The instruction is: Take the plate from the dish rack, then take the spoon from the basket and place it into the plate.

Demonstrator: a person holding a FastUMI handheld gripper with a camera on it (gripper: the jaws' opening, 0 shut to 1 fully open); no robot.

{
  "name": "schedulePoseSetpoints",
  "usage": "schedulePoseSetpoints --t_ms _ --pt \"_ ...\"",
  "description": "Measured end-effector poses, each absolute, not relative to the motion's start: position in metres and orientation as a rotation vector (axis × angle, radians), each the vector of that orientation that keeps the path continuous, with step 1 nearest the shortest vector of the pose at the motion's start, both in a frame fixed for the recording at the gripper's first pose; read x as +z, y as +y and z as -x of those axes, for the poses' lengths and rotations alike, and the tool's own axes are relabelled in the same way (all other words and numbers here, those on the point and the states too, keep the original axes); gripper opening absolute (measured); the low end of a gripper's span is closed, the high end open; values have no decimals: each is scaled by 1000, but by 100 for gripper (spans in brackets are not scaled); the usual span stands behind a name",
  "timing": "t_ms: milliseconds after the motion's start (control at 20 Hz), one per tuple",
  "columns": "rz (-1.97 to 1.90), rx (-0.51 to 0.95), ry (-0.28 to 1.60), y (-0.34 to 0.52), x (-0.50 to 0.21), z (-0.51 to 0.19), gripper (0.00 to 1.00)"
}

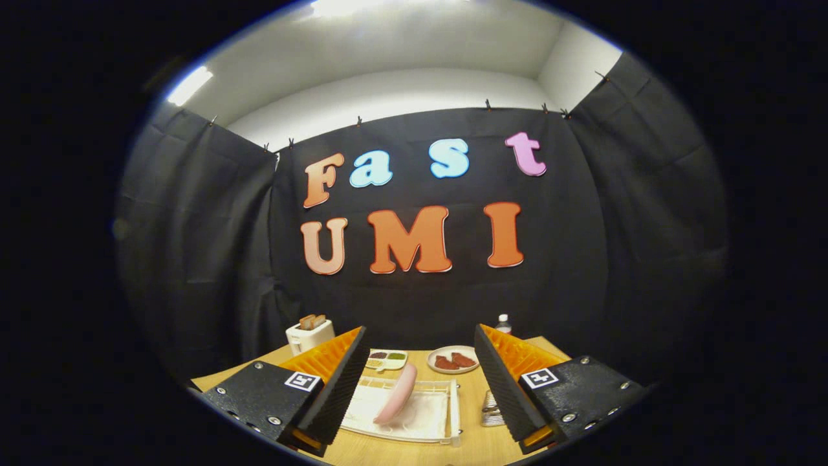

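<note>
Gaping gripper (419,362) above round pink plate (396,393), wire rack (414,414).

One pink plate (396,393) standing in one white rack (446,414). One toaster (309,335), one sauce tray (387,358), one dish of meat (453,360), one bottle (503,323), one basket (491,409). One gripper (417,388), fingers spread apart.

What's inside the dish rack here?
A pink plate stands on edge in the rack, between the open gripper fingers. The left finger covers the rack's near-left part.
</note>
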State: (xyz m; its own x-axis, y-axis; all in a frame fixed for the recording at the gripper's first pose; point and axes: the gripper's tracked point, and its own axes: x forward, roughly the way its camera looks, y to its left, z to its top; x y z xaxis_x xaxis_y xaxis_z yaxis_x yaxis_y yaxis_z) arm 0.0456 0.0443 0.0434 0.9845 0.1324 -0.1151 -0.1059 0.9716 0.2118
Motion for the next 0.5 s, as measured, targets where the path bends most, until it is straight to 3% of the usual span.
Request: schedulePoseSetpoints --t_ms 250,500 --pt "-310 193 287 56 13 -99 97" --pt "-225 214 570 72 -54 -131 94"
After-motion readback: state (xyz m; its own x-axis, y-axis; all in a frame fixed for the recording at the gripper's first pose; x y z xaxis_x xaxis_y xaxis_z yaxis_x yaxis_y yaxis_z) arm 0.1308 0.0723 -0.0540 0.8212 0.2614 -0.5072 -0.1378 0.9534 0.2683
